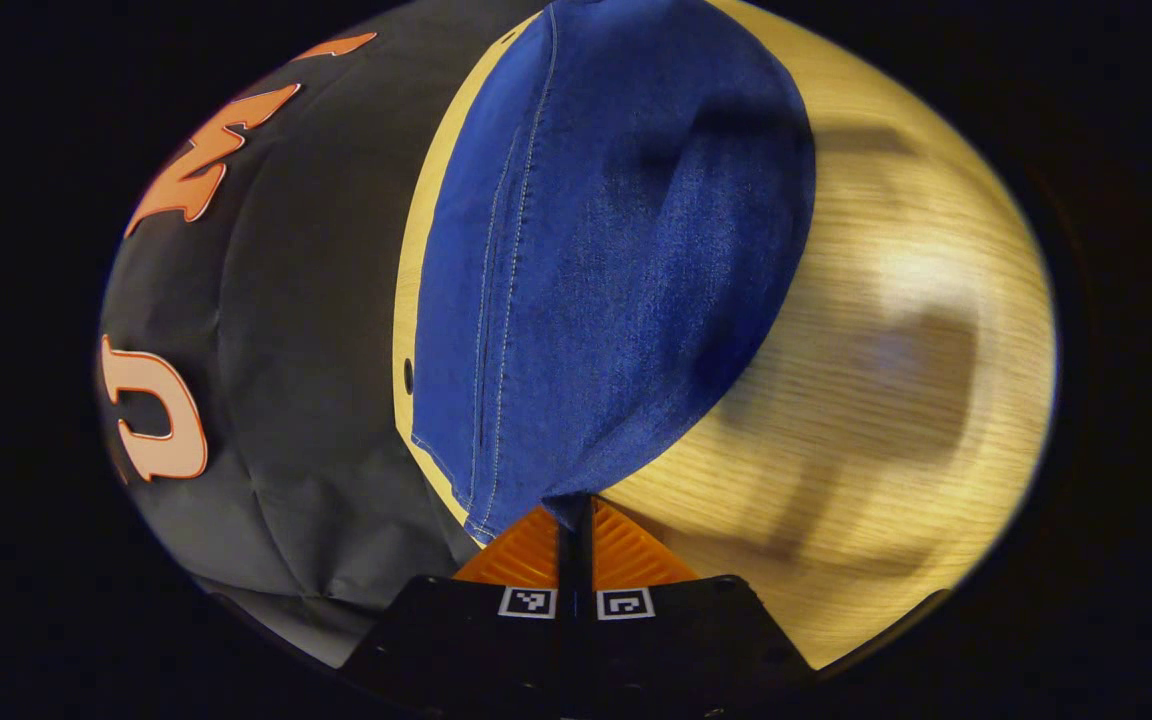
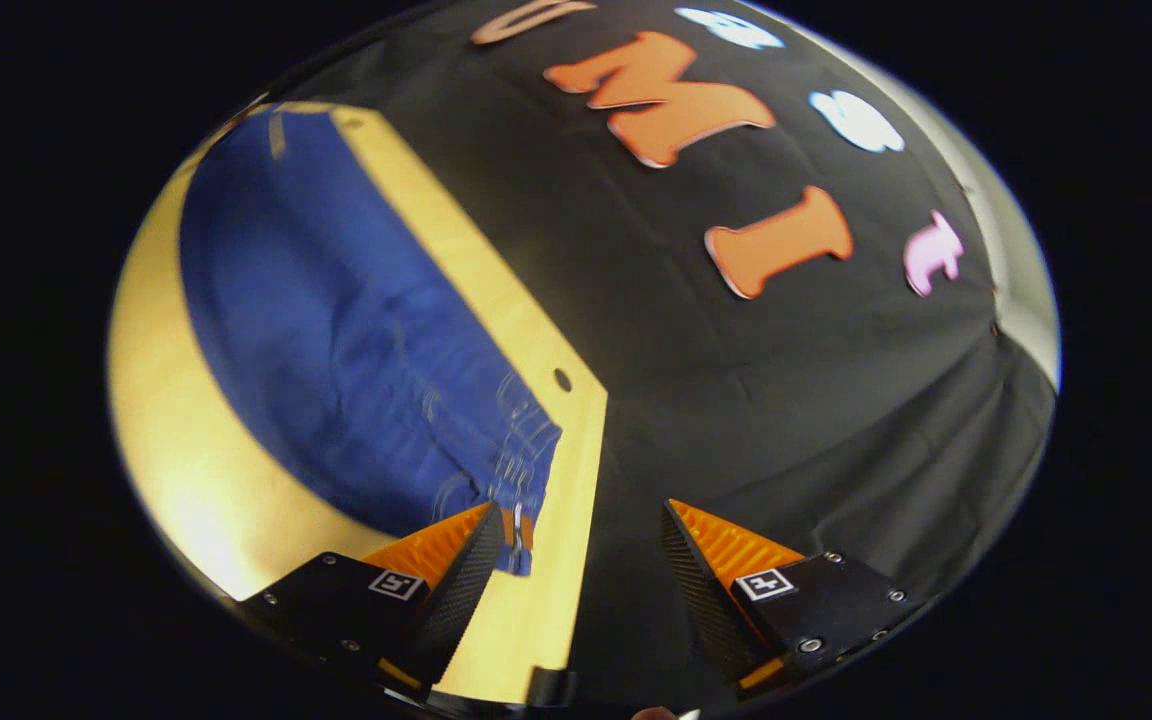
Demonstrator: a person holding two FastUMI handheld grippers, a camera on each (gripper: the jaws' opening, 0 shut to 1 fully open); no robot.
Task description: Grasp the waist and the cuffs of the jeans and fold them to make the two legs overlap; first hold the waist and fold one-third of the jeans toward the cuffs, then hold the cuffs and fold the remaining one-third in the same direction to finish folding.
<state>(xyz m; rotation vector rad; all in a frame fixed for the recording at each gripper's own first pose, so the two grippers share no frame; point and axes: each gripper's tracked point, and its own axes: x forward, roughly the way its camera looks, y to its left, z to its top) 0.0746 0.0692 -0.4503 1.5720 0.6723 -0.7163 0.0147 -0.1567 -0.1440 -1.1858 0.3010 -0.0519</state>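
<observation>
Denim in the left tool: the left tool (image 1: pixel 576 515) has its two fingers pressed together on a corner of the blue jeans (image 1: pixel 596 270), the cloth pinched at the tips and rising away from them in the left gripper view.
Which corner: waist or cuff cannot be told from this view; a double line of pale stitching runs along the left side of the fabric, and the far end is cut off at the top of the view.
Jeans, left gripper view: the fabric spreads broad and smooth above the tool, lying over the counter (image 1: pixel 896 400), with its left edge close to the counter's edge.
Right tool: the right tool (image 2: pixel 586 520) stands with its fingers well apart, gripping nothing; the left finger sits at the near end of the jeans (image 2: pixel 336 340) and hides a little of it, while the right finger hangs in front of the booth wall (image 2: pixel 786 400), off the counter.
Jeans, right gripper view: a long blue stretch lying on the counter (image 2: pixel 546 600) and running away toward the upper left; the end nearest the tool is blurred, with pale seams and a small orange patch that cannot be made out clearly.
Counter: pale wood grain, with a small dark hole (image 2: pixel 562 379) near its edge; soft shadows fall across the bare wood in the left gripper view, their source hidden.
Backdrop: black cloth, creased, behind the counter's edge.
</observation>
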